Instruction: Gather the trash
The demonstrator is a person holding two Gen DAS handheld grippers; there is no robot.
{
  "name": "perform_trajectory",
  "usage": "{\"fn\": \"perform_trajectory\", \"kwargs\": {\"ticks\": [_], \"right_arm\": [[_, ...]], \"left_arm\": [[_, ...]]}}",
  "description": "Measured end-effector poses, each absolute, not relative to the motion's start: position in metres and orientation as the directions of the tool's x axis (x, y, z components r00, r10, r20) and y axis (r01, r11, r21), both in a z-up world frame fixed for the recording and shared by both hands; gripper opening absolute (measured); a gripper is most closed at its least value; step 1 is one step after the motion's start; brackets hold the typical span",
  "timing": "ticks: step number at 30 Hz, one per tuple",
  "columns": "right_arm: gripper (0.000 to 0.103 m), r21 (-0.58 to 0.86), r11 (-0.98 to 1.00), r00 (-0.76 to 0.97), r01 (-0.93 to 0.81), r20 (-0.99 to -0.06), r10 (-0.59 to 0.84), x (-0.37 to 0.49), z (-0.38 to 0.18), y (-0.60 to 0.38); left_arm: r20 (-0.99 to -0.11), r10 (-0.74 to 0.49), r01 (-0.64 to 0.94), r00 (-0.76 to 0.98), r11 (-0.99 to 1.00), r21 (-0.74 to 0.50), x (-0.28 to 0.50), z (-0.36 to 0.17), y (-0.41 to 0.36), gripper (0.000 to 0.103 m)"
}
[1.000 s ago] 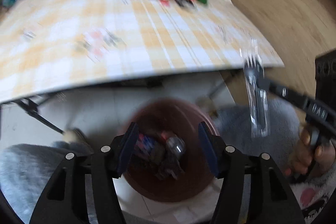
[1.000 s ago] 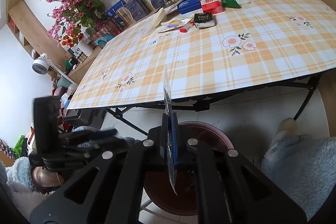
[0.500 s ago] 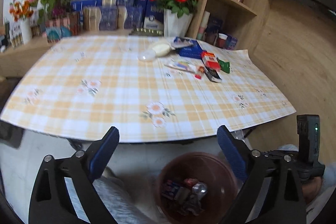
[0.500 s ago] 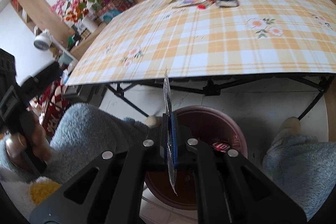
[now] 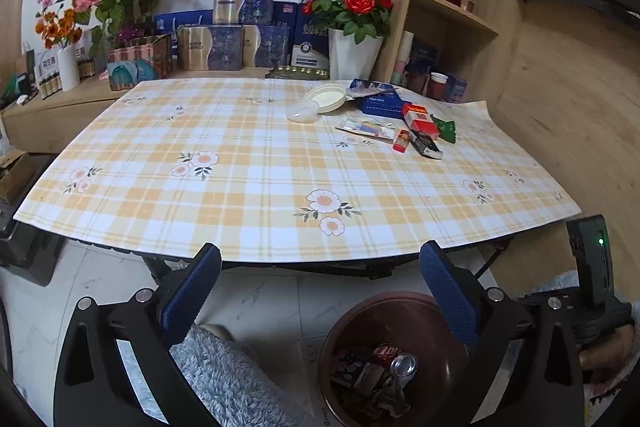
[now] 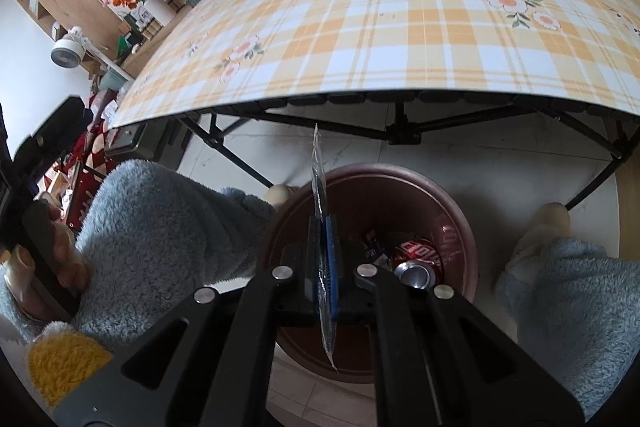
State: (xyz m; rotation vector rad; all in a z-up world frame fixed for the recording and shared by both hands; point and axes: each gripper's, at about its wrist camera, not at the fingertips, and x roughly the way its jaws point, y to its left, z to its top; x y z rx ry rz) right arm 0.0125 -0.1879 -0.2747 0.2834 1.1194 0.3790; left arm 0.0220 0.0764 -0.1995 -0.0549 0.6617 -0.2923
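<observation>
A brown round bin stands on the floor below the table's front edge and holds a crushed red can and wrappers. My right gripper is shut on a thin clear plastic wrapper, held edge-on right above the bin. My left gripper is open and empty, in front of the table edge, up and left of the bin. Trash lies at the table's far right: a red packet, a green packet, a black packet, a red lighter.
A table with a yellow plaid cloth fills the middle. White lids and a blue box lie near the trash. Flower pots and boxes line the back; a wooden shelf stands right. My blue fleece knees flank the bin.
My left gripper has opened wide, lifted from over the bin and now faces the table. My right gripper has lowered the wrapper over the bin.
</observation>
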Motion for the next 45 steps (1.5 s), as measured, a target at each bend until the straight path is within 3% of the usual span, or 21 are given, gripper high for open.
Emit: {"fn": "perform_trajectory", "kwargs": {"ticks": [27,30,32,36,38,41,45], "right_arm": [[0.008,0.401,0.903,0.327,-0.156,-0.841,0.431,0.016,-0.286,-0.183],[0.012,0.398,0.903,0.323,-0.162,-0.843,0.429,0.016,-0.286,-0.182],[0.026,0.398,0.903,0.325,-0.163,-0.842,0.43,0.016,-0.286,-0.182],[0.038,0.395,0.904,0.328,-0.164,-0.842,0.428,0.016,-0.285,-0.182],[0.066,0.389,0.907,0.332,-0.16,-0.844,0.42,0.016,-0.284,-0.183],[0.09,0.362,0.92,0.356,-0.15,-0.848,0.392,0.015,-0.281,-0.185],[0.097,0.336,0.933,0.377,-0.13,-0.853,0.36,0.016,-0.28,-0.189]], "left_arm": [[-0.655,-0.255,0.243,0.711,0.964,-0.112,0.032,-0.208,0.068,0.097],[-0.654,-0.255,0.241,0.712,0.964,-0.113,0.032,-0.208,0.068,0.097],[-0.655,-0.254,0.24,0.712,0.964,-0.113,0.032,-0.208,0.068,0.097],[-0.656,-0.253,0.236,0.711,0.965,-0.117,0.032,-0.208,0.068,0.097],[-0.656,-0.251,0.233,0.712,0.966,-0.116,0.032,-0.208,0.067,0.097],[-0.656,-0.249,0.233,0.712,0.966,-0.115,0.032,-0.208,0.067,0.097],[-0.658,-0.25,0.231,0.711,0.966,-0.116,0.032,-0.208,0.068,0.097]]}}
